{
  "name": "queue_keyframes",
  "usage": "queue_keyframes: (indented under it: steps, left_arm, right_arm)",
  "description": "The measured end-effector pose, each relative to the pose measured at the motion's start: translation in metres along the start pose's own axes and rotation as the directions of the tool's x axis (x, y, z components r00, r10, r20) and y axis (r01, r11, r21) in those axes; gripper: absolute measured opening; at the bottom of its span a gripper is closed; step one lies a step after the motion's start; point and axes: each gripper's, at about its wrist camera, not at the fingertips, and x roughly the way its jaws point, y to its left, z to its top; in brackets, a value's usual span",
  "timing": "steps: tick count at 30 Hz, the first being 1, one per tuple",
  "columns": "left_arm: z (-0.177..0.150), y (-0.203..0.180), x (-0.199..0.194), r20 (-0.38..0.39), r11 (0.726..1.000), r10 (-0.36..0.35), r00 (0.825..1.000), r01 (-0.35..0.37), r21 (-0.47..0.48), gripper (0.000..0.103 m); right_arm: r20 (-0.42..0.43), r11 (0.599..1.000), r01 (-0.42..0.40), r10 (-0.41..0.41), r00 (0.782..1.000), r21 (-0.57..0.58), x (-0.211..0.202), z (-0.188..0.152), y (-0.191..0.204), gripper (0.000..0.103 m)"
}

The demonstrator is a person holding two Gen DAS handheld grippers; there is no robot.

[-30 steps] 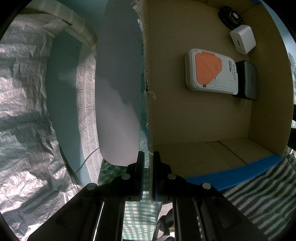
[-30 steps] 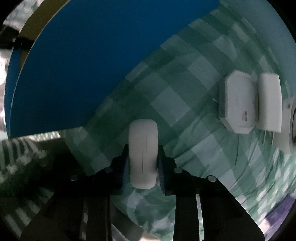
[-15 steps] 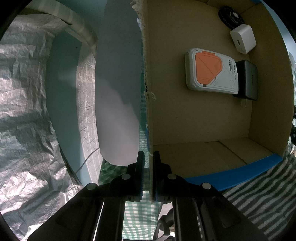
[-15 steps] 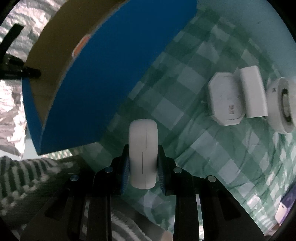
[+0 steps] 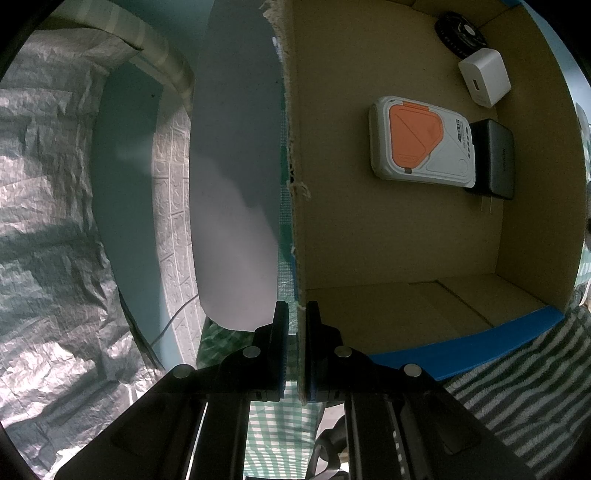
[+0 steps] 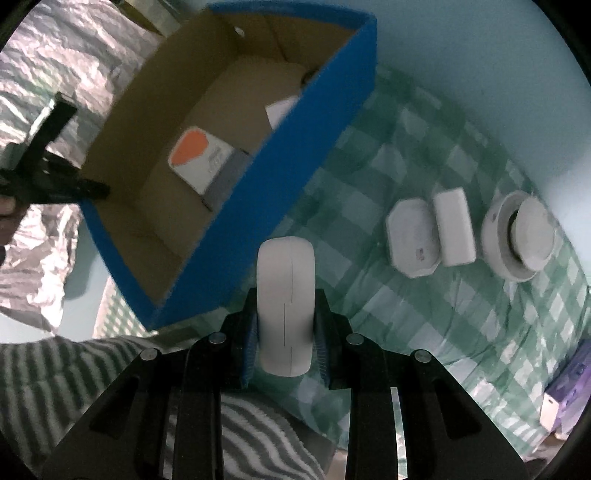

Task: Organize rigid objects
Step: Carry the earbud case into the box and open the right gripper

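So the big thing in the scene was the blue cardboard box (image 6: 229, 155), sitting on a green checked cloth (image 6: 424, 166) with its open top facing up. From where the right tool (image 6: 285, 325) hung, the box lay up and to the left, with its near blue wall running diagonally just past the tool's tip. Its long axis ran along that same diagonal, away from the tool.

Inside the box there was already an orange-and-white device (image 5: 421, 144) lying flat near the far end, a dark grey brick (image 5: 495, 158) touching its side, a white charger cube (image 5: 484, 78) and a black round thing (image 5: 456, 31) in the far corner. The near half of the floor looked bare, so I'd guess that's where the next item belonged.

Off to the right on the cloth, well apart from the box, sat a white octagonal gadget (image 6: 412, 240), a white block (image 6: 454, 227) touching it, and a white round piece (image 6: 519, 236).

The right tool was clearly the one to do the drop: it was clamped on a white rounded mouse-like thing (image 6: 286, 306), long axis pointing straight out along the fingers. The left tool (image 5: 296, 350) was pinched shut on the box's torn side wall (image 5: 293, 192), apparently steadying it.
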Motion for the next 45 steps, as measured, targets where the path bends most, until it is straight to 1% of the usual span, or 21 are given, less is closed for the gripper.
queue_keyframes:
  steps: [2, 3, 7, 11, 17, 24, 31, 36, 45]
  left_arm:
    - [0.0, 0.0, 0.0, 0.0, 1.0, 0.0, 1.0, 0.0, 0.0, 0.009]
    - [0.0, 0.0, 0.0, 0.0, 1.0, -0.001, 1.0, 0.001, -0.001, 0.009]
    - [0.0, 0.0, 0.0, 0.0, 1.0, 0.0, 1.0, 0.0, 0.0, 0.009]
    - [0.0, 0.0, 0.0, 0.0, 1.0, -0.001, 1.0, 0.001, 0.001, 0.009]
    - [0.001, 0.0, 0.0, 0.001, 1.0, 0.0, 1.0, 0.0, 0.001, 0.009]
    - [0.001, 0.0, 0.0, 0.001, 1.0, -0.001, 1.0, 0.001, 0.001, 0.009]
    - [0.001, 0.0, 0.0, 0.001, 1.0, 0.0, 1.0, 0.0, 0.002, 0.009]
    - [0.003, -0.001, -0.001, 0.003, 1.0, -0.002, 1.0, 0.002, -0.002, 0.009]
    - [0.004, -0.002, -0.002, 0.004, 1.0, -0.003, 1.0, 0.003, -0.003, 0.009]
  right_arm:
    - [0.013, 1.0, -0.005, 0.005, 1.0, -0.01, -0.006, 0.0, 0.004, 0.026]
    - [0.023, 1.0, -0.005, 0.005, 1.0, -0.02, -0.01, 0.004, 0.014, 0.026]
    - [0.048, 0.999, -0.012, 0.015, 0.999, -0.049, -0.023, 0.017, 0.03, 0.026]
    - [0.062, 0.996, -0.018, 0.024, 0.998, -0.088, -0.025, 0.031, 0.048, 0.026]
    - [0.058, 0.989, -0.021, 0.029, 0.998, -0.145, -0.019, 0.048, 0.071, 0.026]
    - [0.01, 0.98, -0.032, 0.035, 0.999, -0.196, 0.005, 0.057, 0.095, 0.026]
    - [-0.058, 0.969, -0.031, 0.018, 0.998, -0.243, 0.033, 0.051, 0.113, 0.026]
    - [-0.083, 0.968, -0.021, 0.001, 0.997, -0.249, 0.046, 0.045, 0.114, 0.026]
    - [-0.097, 0.973, -0.012, -0.011, 0.995, -0.232, 0.051, 0.041, 0.107, 0.026]
